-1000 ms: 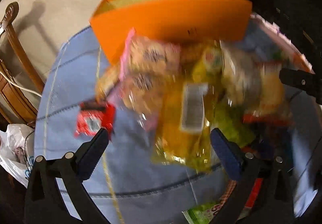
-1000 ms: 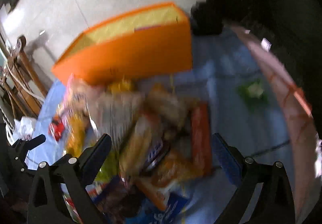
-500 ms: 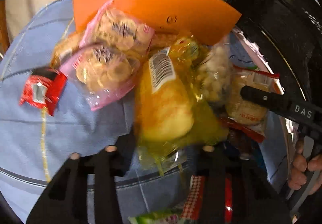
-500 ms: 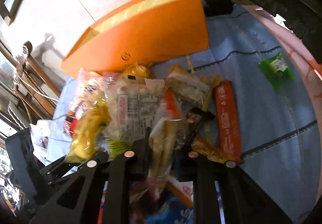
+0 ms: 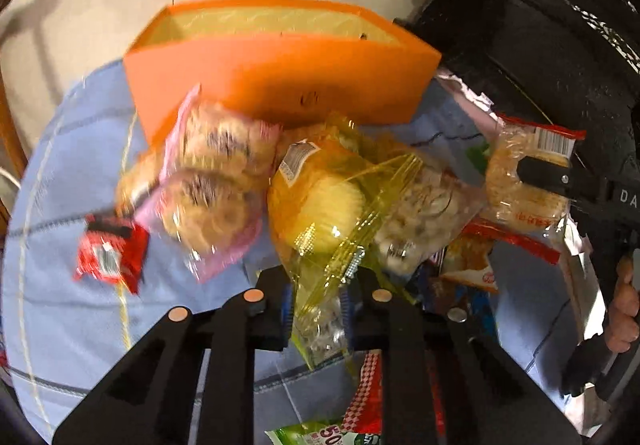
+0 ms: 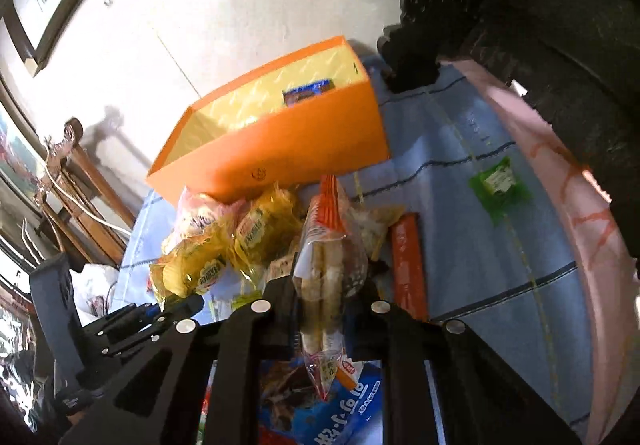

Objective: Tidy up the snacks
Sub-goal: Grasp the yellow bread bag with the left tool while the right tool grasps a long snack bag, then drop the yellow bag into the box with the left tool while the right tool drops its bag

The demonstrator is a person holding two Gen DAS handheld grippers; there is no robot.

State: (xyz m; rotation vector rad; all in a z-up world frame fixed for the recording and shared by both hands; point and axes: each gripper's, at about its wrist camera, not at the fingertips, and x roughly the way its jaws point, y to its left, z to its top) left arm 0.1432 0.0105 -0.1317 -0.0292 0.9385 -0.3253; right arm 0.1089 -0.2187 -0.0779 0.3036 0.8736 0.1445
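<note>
A heap of snack packets lies on the blue cloth (image 5: 72,173) in front of an open orange box (image 5: 280,85). My left gripper (image 5: 316,305) is closing on the clear yellow wrapper of a yellow cake packet (image 5: 320,205), and its pads press the wrapper's edge. My right gripper (image 6: 320,309) is shut on a clear red-topped biscuit packet (image 6: 328,257), held upright above the heap. In the left wrist view that red-edged packet (image 5: 528,173) hangs at the right. The orange box (image 6: 280,149) holds a blue packet (image 6: 308,91).
Pink cookie packets (image 5: 212,173) and a small red packet (image 5: 108,249) lie left of the yellow one. A green packet (image 6: 498,181) and an orange-red stick packet (image 6: 408,261) lie on the cloth to the right. A wooden chair (image 6: 80,185) stands past the table's left edge.
Both grippers went from wide open to shut, the left on the yellow packet, the right on the red-topped biscuit packet. Both have risen with their packets, and the orange box's opening has come into view.
</note>
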